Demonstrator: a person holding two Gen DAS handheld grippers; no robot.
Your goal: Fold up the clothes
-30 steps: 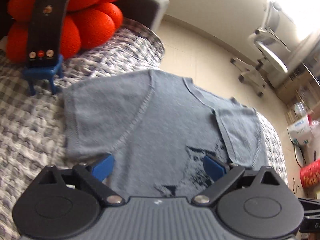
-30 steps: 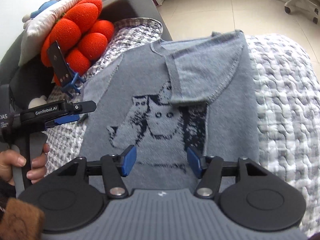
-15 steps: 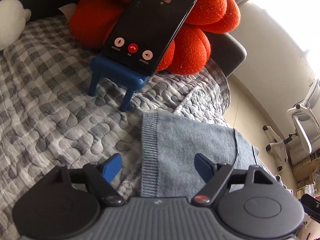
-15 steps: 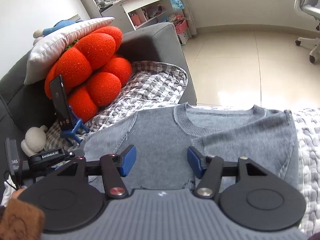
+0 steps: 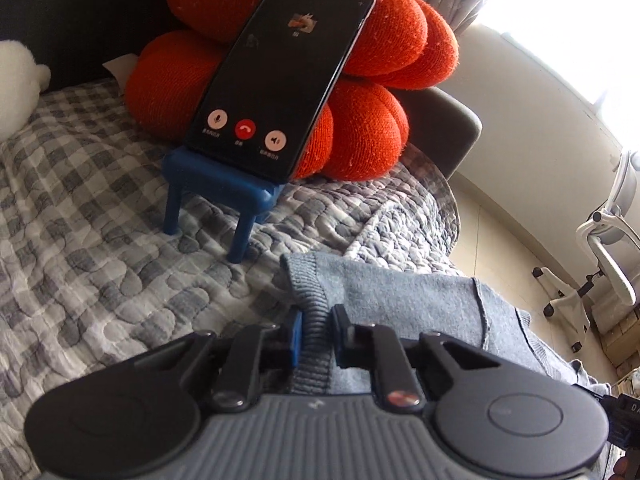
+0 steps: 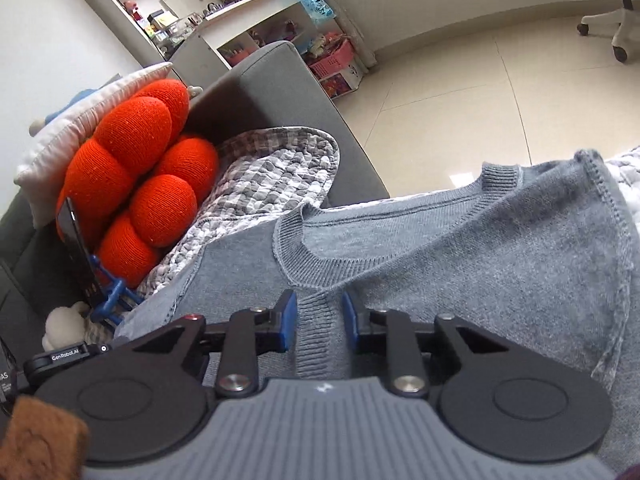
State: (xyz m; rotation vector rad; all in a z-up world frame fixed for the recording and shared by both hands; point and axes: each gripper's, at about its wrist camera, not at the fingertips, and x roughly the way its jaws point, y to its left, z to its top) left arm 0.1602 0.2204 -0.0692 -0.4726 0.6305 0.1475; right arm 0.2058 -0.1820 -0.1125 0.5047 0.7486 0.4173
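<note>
- Fingers (image 5: 295, 330) of the left gripper (image 5: 316, 330) pinch the grey sweater (image 5: 400, 300)'s ribbed sleeve cuff between them
- right gripper (image 6: 318, 318) likewise clamps a ribbed cuff
- sweater spreads ahead on the quilt (image 5: 100, 260); carry both cuffs level, fabric taut

Soft grey knit sweater (image 6: 500, 264) (ribbed cuffs), quilted cloth blanket (image 5: 100, 280), glossy phone (image 5: 280, 76), fuzzy orange cushion (image 6: 140, 168)

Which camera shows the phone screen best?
The left wrist view: the phone faces the camera on its blue stand, call buttons visible. The right wrist view shows it only edge-on beside the orange cushion.
</note>
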